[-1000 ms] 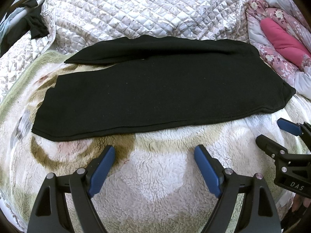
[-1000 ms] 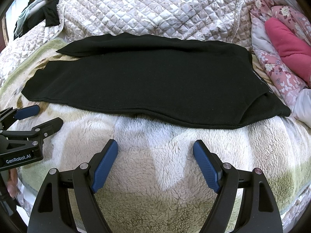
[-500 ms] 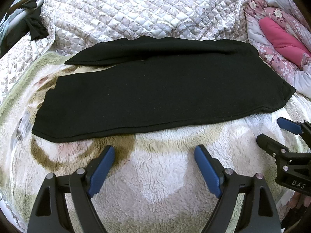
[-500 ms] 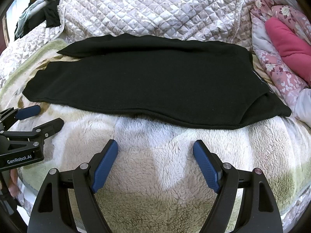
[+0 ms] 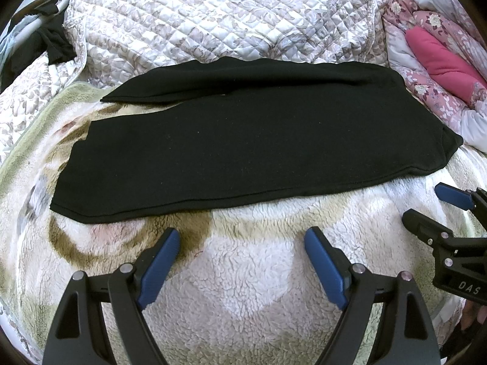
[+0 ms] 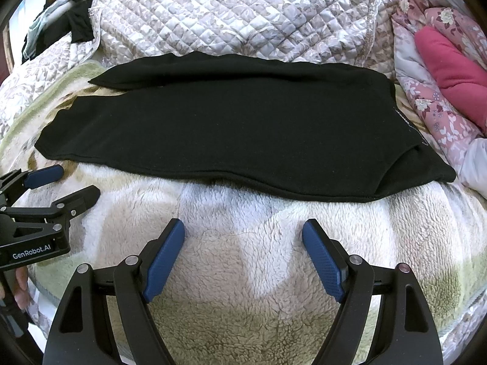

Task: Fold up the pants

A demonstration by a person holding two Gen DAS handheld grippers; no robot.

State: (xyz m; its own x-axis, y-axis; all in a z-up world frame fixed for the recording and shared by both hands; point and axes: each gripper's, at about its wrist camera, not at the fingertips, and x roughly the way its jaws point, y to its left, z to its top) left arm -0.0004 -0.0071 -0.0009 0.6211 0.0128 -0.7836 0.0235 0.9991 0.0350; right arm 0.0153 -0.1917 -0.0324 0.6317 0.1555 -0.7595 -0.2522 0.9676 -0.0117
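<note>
Pants: where the fleece blanket [image 5: 243,273] covers the bed, the black pants [image 5: 243,146] are laid flat and lengthwise across both views; the legs are seen pointing left and the waist end right, with one leg lying a little behind the other at the left; in the right wrist view the pants [image 6: 228,133] are shown with a small pale label near the waist edge.

Left hand-held gripper: the left hand-held gripper [image 5: 240,261] is held wide open above the blanket, near the front edge of the pants but apart from it; nothing is held between its blue fingers [image 5: 158,267]; it is also seen from the side at the left edge of the right wrist view [image 6: 67,182].

Right hand-held gripper: the right hand-held gripper [image 6: 243,252] is likewise spread wide and empty, just short of the pants' hem line; its blue fingers [image 6: 324,261] are seen over bare fleece; it appears at the right edge of the left wrist view [image 5: 432,203].

Surroundings: a quilted bedspread [image 5: 228,18] is bunched behind the pants; pink floral bedding [image 6: 441,70] is piled at the right; dark clothes [image 6: 76,21] are heaped at the far left.
</note>
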